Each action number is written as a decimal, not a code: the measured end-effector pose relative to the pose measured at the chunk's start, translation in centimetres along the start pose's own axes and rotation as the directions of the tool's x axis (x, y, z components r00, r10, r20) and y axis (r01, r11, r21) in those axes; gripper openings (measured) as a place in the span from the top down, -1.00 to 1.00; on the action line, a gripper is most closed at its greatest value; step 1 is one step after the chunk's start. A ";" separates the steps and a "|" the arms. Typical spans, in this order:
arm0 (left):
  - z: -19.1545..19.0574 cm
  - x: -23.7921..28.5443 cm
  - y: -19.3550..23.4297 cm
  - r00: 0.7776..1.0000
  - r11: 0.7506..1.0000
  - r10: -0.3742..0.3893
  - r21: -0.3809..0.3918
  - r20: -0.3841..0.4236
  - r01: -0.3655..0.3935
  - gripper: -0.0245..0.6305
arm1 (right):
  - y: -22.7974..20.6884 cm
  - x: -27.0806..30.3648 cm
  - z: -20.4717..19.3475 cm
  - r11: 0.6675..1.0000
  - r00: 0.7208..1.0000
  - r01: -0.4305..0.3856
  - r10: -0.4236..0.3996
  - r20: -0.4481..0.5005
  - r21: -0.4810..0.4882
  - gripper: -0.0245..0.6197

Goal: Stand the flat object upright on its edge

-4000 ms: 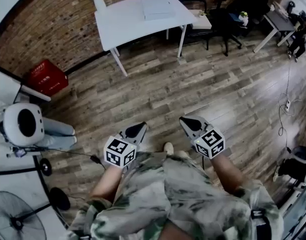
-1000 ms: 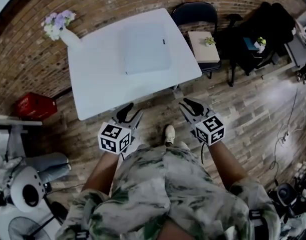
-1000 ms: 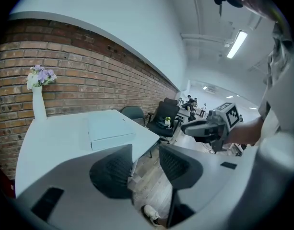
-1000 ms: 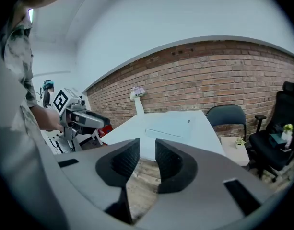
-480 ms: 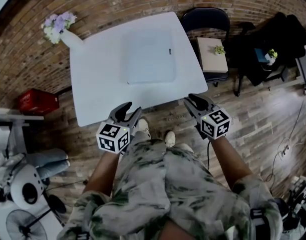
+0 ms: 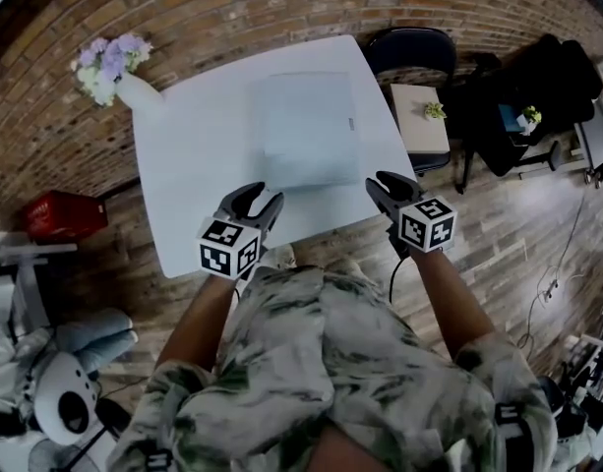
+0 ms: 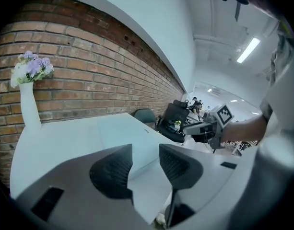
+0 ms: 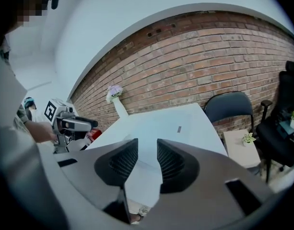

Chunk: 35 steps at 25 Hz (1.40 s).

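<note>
The flat object (image 6: 308,128), a thin white rectangular slab, lies flat on the white table (image 6: 193,165), toward its far right. My left gripper (image 6: 257,201) hovers over the table's near edge, short of the slab's near left corner, open and empty. My right gripper (image 6: 391,182) hangs by the table's right near corner, just right of the slab; its jaws have just been opening and nothing is between them. In the left gripper view the slab (image 7: 130,131) lies ahead beyond the jaws. In the right gripper view the slab (image 8: 161,124) lies ahead too.
A white vase of flowers (image 6: 112,67) stands at the table's far left corner by the brick wall. A dark chair (image 6: 409,52) and a small side table with a plant (image 6: 419,116) stand to the right. A red crate (image 6: 65,214) sits on the floor to the left.
I have come up to the table: it fills more of the head view and both grippers now reach its near edge. The right jaws stand a little wider.
</note>
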State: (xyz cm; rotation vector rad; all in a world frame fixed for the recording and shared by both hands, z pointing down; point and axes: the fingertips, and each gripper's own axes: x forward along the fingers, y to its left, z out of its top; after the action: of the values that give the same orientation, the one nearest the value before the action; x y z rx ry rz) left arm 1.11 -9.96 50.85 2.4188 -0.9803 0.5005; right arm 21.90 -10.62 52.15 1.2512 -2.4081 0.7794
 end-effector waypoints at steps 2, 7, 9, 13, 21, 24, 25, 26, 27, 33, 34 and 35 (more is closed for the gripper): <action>0.1 0.6 1.9 1.000 1.000 -0.016 -0.010 -0.014 0.016 0.40 | -0.8 1.6 0.3 0.999 1.000 0.019 -0.019 -0.007 0.034 0.48; -0.3 2.5 6.6 0.998 0.998 -0.025 -0.050 -0.055 0.022 0.40 | -3.3 5.9 0.4 0.990 0.998 0.056 -0.051 -0.039 0.128 0.42; -0.7 3.6 7.9 0.998 0.996 -0.017 -0.088 -0.066 0.011 0.40 | -4.7 7.4 0.4 0.984 0.997 0.053 -0.043 -0.064 0.169 0.40; -1.1 6.6 10.0 0.996 0.989 0.009 -0.146 -0.090 -0.022 0.38 | -7.8 10.0 0.6 0.976 0.994 0.028 -0.004 -0.114 0.214 0.35; -1.6 10.5 12.5 0.988 0.969 0.061 -0.227 -0.144 -0.093 0.36 | -11.1 14.3 0.4 0.968 0.973 -0.042 0.095 -0.208 0.246 0.27; -2.0 12.0 13.5 0.984 0.963 0.065 -0.246 -0.167 -0.105 0.34 | -11.8 15.6 0.1 0.960 0.967 -0.056 0.121 -0.225 0.275 0.25; -2.3 12.5 13.8 0.983 0.960 0.064 -0.258 -0.175 -0.109 0.33 | -12.0 15.9 0.0 0.957 0.965 -0.059 0.128 -0.229 0.285 0.25; -2.5 12.9 14.1 0.981 0.956 0.064 -0.270 -0.182 -0.112 0.33 | -12.2 16.3 -0.1 0.954 0.963 -0.063 0.135 -0.232 0.293 0.25; -2.7 13.3 14.4 0.980 0.952 0.063 -0.284 -0.188 -0.115 0.31 | -12.3 16.5 -0.1 0.951 0.961 -0.067 0.142 -0.235 0.301 0.25; -2.6 15.2 15.4 0.976 0.939 0.048 -0.324 -0.215 -0.117 0.26 | -13.3 17.7 -0.3 0.934 0.949 -0.086 0.183 -0.258 0.348 0.24; -2.6 15.5 15.4 0.975 0.937 0.042 -0.330 -0.219 -0.115 0.25 | -13.4 17.9 -0.3 0.931 0.946 -0.090 0.191 -0.261 0.354 0.24; -2.6 15.9 15.5 0.974 0.935 0.036 -0.336 -0.225 -0.112 0.24 | -13.4 18.1 -0.3 0.929 0.944 -0.095 0.198 -0.265 0.358 0.24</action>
State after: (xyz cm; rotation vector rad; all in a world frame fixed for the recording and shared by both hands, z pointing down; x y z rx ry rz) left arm 0.28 -26.92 65.43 1.9741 -0.9767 0.5516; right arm 22.74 -28.51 65.80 0.9799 -2.1978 1.3750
